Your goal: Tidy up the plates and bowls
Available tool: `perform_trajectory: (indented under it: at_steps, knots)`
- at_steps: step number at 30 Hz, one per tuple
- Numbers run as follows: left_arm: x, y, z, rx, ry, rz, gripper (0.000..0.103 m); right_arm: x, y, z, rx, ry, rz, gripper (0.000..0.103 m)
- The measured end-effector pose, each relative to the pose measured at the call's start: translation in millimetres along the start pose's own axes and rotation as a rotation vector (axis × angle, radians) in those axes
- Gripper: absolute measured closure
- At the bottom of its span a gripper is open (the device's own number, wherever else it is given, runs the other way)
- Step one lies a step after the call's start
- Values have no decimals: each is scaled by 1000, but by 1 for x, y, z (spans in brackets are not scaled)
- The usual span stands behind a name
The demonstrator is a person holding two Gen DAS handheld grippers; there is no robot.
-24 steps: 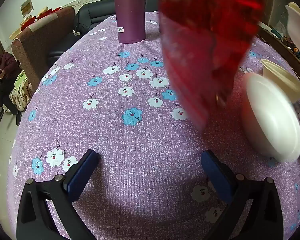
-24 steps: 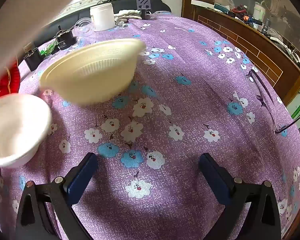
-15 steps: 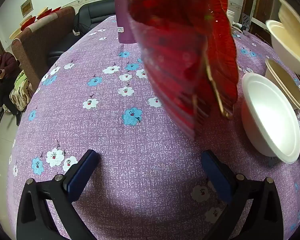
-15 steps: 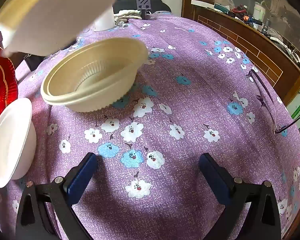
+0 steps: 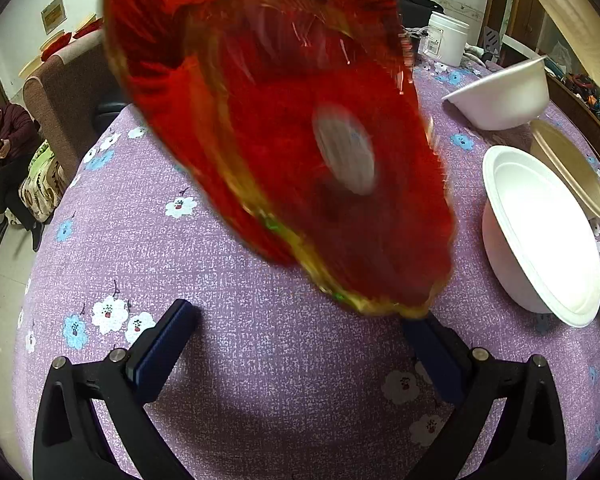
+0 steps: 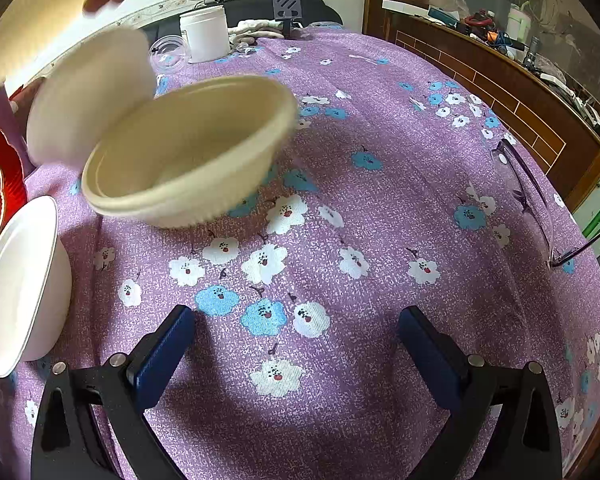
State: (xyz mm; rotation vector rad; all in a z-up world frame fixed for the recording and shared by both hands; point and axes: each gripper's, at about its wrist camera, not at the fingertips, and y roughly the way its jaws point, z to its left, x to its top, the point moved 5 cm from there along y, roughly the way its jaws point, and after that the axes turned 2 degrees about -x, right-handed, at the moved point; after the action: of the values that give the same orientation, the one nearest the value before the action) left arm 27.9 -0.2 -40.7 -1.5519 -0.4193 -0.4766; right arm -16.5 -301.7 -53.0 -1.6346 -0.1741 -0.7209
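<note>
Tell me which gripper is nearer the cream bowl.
Right. The cream bowl lies just ahead of the right gripper; from the left gripper it sits far right, beyond a white bowl.

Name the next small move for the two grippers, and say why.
Probably hold both still. The red plate is blurred in mid-air above the left gripper, and the cream bowl looks unsettled ahead of the right gripper. Both grippers are open and empty.

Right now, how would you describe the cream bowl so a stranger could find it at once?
On the purple flowered tablecloth, look behind the white round bowl at the left edge. The cream ribbed plastic bowl lies there, tilted. Only it is beige; the bowls beside it are white.
</note>
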Motion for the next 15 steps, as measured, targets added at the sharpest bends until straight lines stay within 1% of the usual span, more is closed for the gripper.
perform_trajectory:
  at_steps: [15]
  knots:
    - [-2,-1,-1,1,1,0,0,0,0,0,0,0,0,1]
